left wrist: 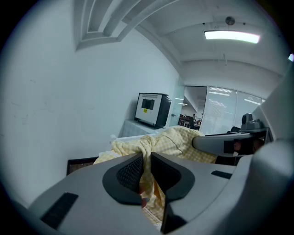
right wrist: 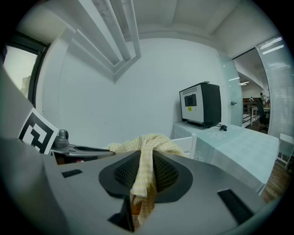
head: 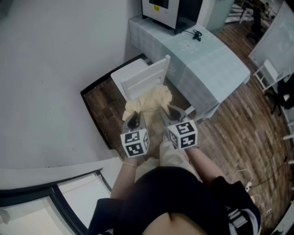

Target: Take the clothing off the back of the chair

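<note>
Abreast, left hand-held gripper (head: 133, 120) and right hand-held gripper (head: 175, 112) pinch clothing (head: 149, 98).

Seen from my head, the cloth (head: 149, 101) bunched just ahead of my left tool (head: 133, 120) and right tool (head: 174, 111) hides part of the chair (head: 142, 78) behind it, and the chair's legs are out of sight. The tools' own bodies hide their jaws there. In each tool's own view the cloth's lower end drops behind the tool. Beyond the right tool, the machine (head: 167, 11) on the table (head: 216, 64) is cut by the top edge. Its yellow label (head: 156, 7) is too small to read.
</note>
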Demonstrator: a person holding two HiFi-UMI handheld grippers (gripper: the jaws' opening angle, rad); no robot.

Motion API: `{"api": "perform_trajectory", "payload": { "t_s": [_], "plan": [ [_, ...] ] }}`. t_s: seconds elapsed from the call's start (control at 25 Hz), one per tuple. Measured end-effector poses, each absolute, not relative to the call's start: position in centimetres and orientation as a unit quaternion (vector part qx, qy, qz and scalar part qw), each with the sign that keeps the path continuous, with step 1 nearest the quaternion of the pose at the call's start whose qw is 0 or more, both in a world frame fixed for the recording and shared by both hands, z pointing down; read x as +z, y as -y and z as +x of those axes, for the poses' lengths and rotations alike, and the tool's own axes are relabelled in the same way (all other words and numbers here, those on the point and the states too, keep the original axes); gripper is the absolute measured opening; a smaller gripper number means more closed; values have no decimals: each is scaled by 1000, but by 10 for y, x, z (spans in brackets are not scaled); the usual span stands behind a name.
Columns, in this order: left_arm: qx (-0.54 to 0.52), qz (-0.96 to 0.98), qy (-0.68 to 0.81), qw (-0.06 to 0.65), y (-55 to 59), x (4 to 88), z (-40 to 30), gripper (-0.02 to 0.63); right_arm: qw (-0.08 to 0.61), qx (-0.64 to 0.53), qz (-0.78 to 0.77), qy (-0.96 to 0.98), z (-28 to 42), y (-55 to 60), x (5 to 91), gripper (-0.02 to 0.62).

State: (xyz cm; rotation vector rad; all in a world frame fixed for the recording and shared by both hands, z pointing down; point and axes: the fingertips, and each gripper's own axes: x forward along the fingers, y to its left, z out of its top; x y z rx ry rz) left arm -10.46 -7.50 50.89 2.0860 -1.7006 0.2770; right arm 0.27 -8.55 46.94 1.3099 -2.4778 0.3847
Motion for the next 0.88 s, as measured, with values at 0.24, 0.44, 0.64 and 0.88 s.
{"api": "perform_trajectory", "payload": {
  "t_s": [0.24, 0.44, 0.64, 0.88],
  "plan": [
    [98, 755, 611, 215, 54, 506, -107, 48, 152, 133, 456, 867, 0, 65, 467, 78],
    [96, 755, 611, 217, 40, 506, -109, 49, 149, 134, 455, 868, -1, 50, 466, 78],
    [94, 755, 611, 218, 27, 506, -111, 49, 144, 134, 456, 868, -3, 38, 466, 78],
    [91, 754, 611, 222, 15, 509, -113, 49, 143, 133, 454, 869, -5, 26, 466, 78]
  ]
}}
